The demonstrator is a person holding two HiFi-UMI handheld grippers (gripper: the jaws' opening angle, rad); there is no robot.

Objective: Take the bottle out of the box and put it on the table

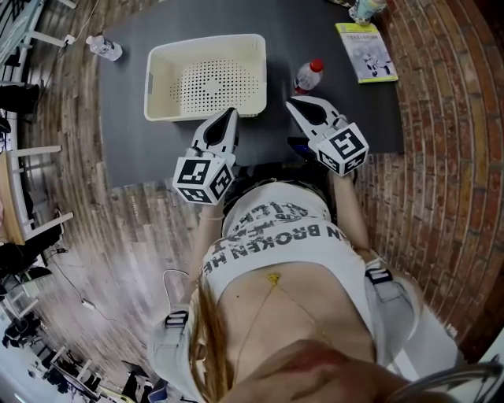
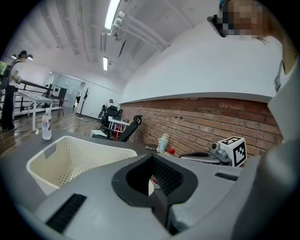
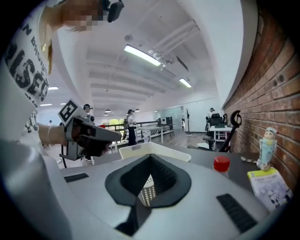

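Note:
A clear bottle with a red cap (image 1: 309, 76) stands on the dark table (image 1: 331, 118), just right of the cream perforated box (image 1: 206, 41). The part of the box's inside that shows holds nothing. My left gripper (image 1: 231, 112) is shut and empty, hovering at the box's near right corner. My right gripper (image 1: 290, 102) is shut with nothing in it, a short way in front of the bottle. In the right gripper view, the red cap (image 3: 221, 163) shows to the right of the closed tips (image 3: 151, 157). In the left gripper view, the box (image 2: 70, 140) lies left of the closed tips (image 2: 152, 158).
A yellow-edged booklet (image 1: 366, 51) and a small figure (image 1: 366, 9) are at the table's far right. Another clear bottle (image 1: 104, 47) is at the far left corner. A brick wall runs along the right. Chairs and desks stand at the left.

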